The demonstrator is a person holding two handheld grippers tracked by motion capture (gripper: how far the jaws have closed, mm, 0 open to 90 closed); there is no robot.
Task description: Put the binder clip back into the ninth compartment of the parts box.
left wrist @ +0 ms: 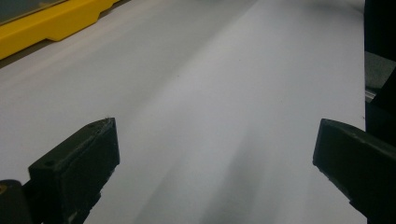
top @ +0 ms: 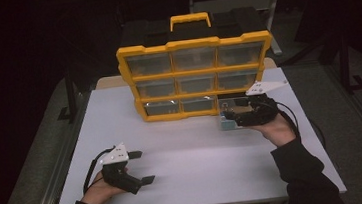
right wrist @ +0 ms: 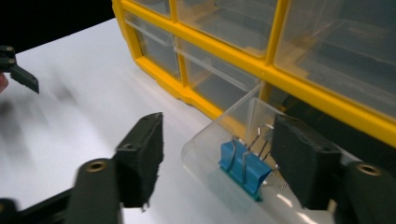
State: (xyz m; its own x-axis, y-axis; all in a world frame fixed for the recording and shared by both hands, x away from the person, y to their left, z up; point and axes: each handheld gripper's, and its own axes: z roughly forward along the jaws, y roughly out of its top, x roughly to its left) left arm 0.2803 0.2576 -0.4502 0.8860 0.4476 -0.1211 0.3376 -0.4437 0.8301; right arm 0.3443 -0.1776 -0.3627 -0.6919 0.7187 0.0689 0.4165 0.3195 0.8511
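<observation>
Right tool [right wrist: 217, 158] is at the pulled-out clear drawer [right wrist: 233, 135], bottom-right slot of the yellow organizer [top: 196, 75], which stands upright at the back of the table [top: 194, 156]. Jaws are spread and grip nothing; one sits outside the drawer's front wall, the other is over or inside the drawer by the clip, can't tell if it touches. We read this as lining up either on the drawer front or on the blue binder clip [right wrist: 245, 168] inside. Clip lies on the drawer floor near the front end: blue body toward the right tool's camera, wire handles angled up and back toward the organizer, so its long axis runs roughly along the drawer's pull direction. The drawer being out gives top access to the clip; the other drawers look seated. Left tool [top: 135, 167] is parked low near the front-left of the table, well apart from the organizer, jaws wide, empty, aimed across bare table toward the right; we judge it idle, kept out of the right tool's way. In the high view the right tool [top: 227, 111] covers most of the drawer.
</observation>
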